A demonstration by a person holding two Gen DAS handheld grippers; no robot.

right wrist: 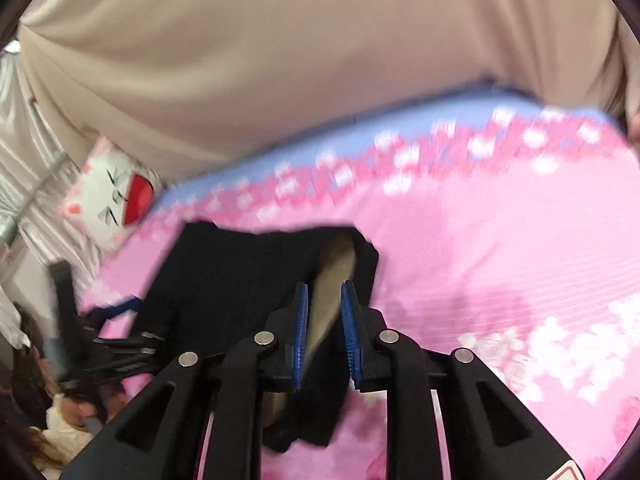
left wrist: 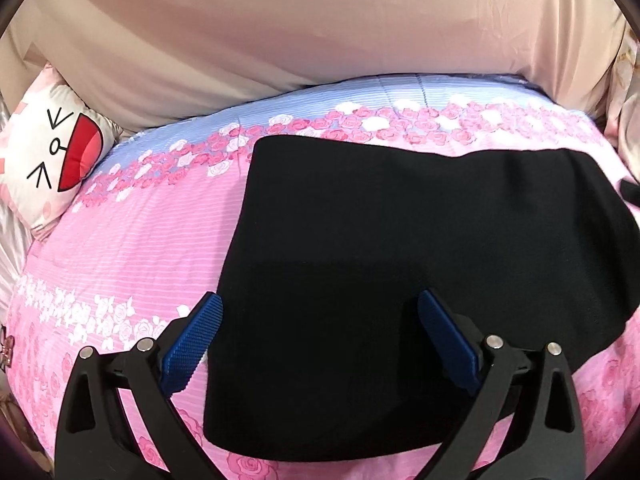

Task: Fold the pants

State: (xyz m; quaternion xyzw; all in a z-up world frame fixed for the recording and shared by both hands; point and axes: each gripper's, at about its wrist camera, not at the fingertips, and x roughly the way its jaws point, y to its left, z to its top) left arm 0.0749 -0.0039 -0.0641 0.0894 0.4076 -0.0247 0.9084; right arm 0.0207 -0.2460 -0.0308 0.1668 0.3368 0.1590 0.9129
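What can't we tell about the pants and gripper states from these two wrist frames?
- Left wrist view: the pants run off toward the right edge; their near part sits behind the left gripper, which is open.
- Right wrist view: motion blur smears the quilt and the pants' edges.
- Right wrist view: the right gripper is nearly closed around raised fabric; whether it actually pinches is unclear.
- Neither view shows the fold count.

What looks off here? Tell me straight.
The black pants gape open at one end: tan lining shows between the right gripper's fingers. The rest lies flat on the pink bedspread.
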